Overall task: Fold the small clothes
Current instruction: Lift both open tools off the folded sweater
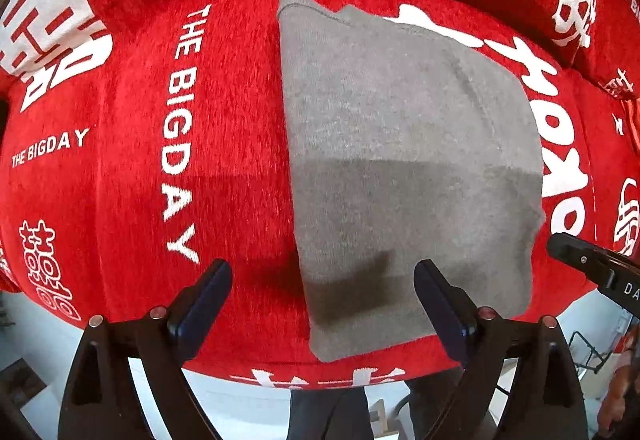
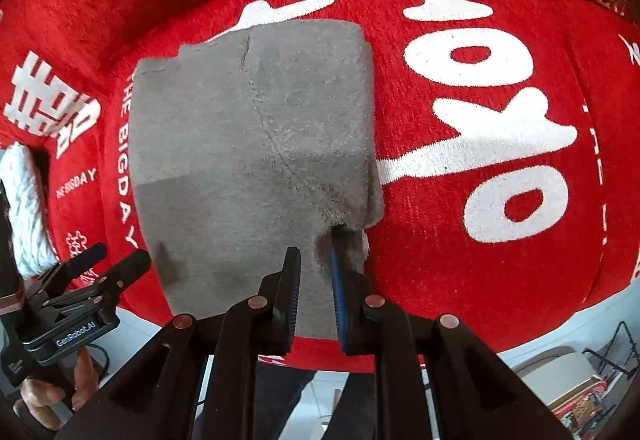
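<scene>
The grey garment lies folded into a neat block on the red printed cover, centre of the seat. The left gripper hangs above its near edge, jaws wide, nothing between them, free to smooth or regrip. Over at five o'clock on the cloth, the right gripper sits narrow, apparently pinching a tuft of the corner, probably to square that edge.

Bright, sharp daylight; hard shadows below; strong fisheye bulge.
</scene>
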